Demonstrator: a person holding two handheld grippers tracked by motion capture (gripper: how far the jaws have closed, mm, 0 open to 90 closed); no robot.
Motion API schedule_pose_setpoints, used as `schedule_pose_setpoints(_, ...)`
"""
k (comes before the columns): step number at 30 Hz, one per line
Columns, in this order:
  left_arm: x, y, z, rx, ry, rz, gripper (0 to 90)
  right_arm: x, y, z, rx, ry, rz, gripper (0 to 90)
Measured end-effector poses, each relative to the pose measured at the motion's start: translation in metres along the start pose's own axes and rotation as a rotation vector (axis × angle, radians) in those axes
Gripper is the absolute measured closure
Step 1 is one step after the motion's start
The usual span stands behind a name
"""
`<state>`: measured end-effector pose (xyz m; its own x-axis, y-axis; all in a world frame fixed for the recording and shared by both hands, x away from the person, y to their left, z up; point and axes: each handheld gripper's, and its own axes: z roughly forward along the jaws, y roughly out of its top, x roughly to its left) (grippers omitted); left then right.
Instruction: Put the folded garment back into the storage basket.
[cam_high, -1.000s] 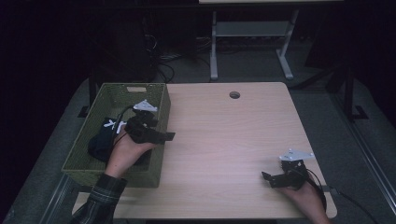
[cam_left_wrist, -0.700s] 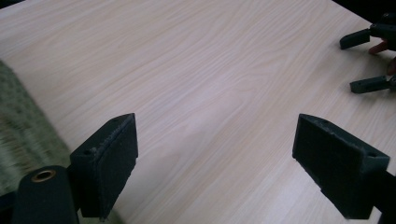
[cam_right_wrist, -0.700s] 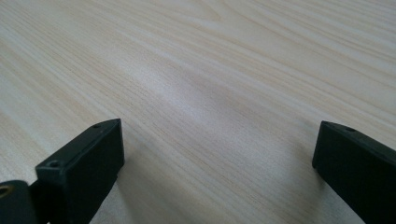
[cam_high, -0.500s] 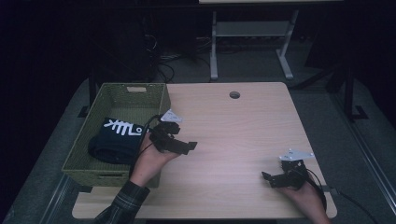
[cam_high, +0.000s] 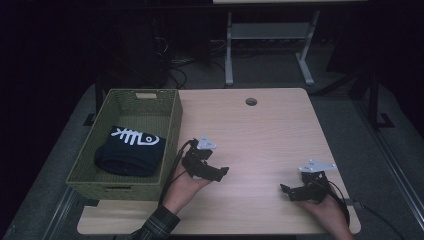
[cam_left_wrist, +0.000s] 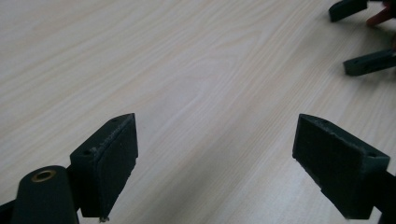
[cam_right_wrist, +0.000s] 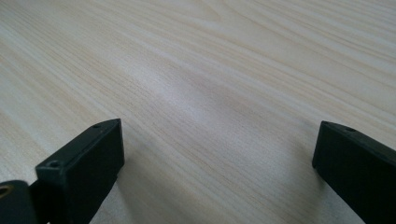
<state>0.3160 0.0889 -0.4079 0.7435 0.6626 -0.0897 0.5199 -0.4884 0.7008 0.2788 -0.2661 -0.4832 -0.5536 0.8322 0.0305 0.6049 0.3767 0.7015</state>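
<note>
High view: both hand-held grippers (cam_high: 223, 171) (cam_high: 285, 190) released; basket's (cam_high: 172, 131) dark garment (cam_high: 130, 151) bears fishbone print, no text.

A dark folded cloth (cam_high: 131, 150) with a white fish-skeleton print lies flat in the green woven basket (cam_high: 172, 130), which sits at the table's (cam_high: 280, 135) left edge. The print faces up.

I see a pale wood-grain bench (cam_high: 260, 130). At its left sits an olive-green woven basket (cam_high: 172, 132) holding a navy folded cloth (cam_high: 130, 152) printed with a white fish-skeleton motif. My left tongs (cam_high: 220, 172) and right tongs (cam_high: 286, 190) are black, each topped by 1 grey plate. The near sleeve (cam_high: 157, 225) is dark plaid.
</note>
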Motion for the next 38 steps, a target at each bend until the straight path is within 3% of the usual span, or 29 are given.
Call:
schedule_pose_setpoints(7, 0.003, -0.013, 0.015, 0.015, 0.010, 0.018, 13.6, 0.000, 0.000, 0.000, 0.000, -0.001, -0.001, 1.8)
schedule_pose_setpoints(15, 0.011, -0.031, 0.033, 0.042, 0.070, 0.075, 13.2, 0.000, 0.000, 0.000, -0.002, -0.001, -0.005, 1.8)
schedule_pose_setpoints(21, 0.019, -0.041, 0.043, 0.063, 0.067, 0.059, 12.9, 0.000, 0.000, 0.000, -0.002, 0.000, -0.005, 1.8)
schedule_pose_setpoints(25, 0.021, -0.045, 0.044, 0.039, 0.075, 0.066, 12.8, 0.000, 0.000, 0.000, -0.002, 0.000, -0.005, 1.8)
schedule_pose_setpoints(29, 0.024, -0.053, 0.045, -0.024, 0.072, 0.066, 12.7, 0.000, 0.000, 0.000, -0.002, 0.000, -0.006, 1.8)
schedule_pose_setpoints(38, 0.024, -0.053, 0.044, -0.024, 0.074, 0.068, 12.8, 0.000, 0.000, 0.000, -0.002, 0.000, -0.005, 1.8)
